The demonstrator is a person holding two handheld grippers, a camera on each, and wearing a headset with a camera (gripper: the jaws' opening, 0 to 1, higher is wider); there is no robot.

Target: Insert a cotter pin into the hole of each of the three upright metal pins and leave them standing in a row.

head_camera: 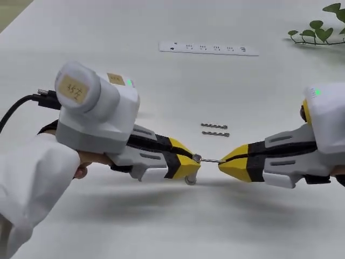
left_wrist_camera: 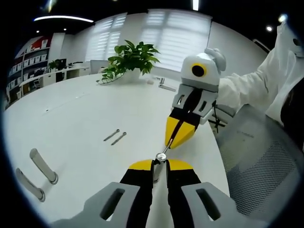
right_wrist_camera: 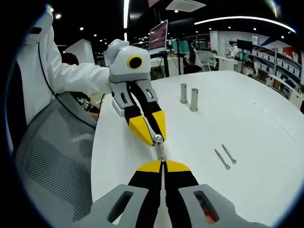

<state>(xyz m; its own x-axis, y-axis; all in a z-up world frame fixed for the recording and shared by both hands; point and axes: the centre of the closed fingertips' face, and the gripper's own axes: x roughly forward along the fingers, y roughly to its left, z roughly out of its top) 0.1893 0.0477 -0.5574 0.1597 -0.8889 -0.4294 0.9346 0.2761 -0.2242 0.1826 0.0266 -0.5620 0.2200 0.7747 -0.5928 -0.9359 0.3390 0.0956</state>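
The cotter pin [head_camera: 211,160] lies level, low over the table [head_camera: 108,226], its free end meeting the top of the metal pin [left_wrist_camera: 161,156]. The right gripper [head_camera: 221,163] is pressed together on the cotter's other end, and the left gripper [head_camera: 193,162] pinches the metal pin. To seat it well, I judge the cotter should stay in line with the hole and feed straight while the left side holds firm; whether the tip has entered, I cannot tell. Two spare cotter pins [head_camera: 214,126] lie just beyond, and two more metal pins [right_wrist_camera: 183,93] stand upright well apart. A white strip [head_camera: 208,48] and a plant [head_camera: 321,29] sit farther off, and none of these lies between the grippers.
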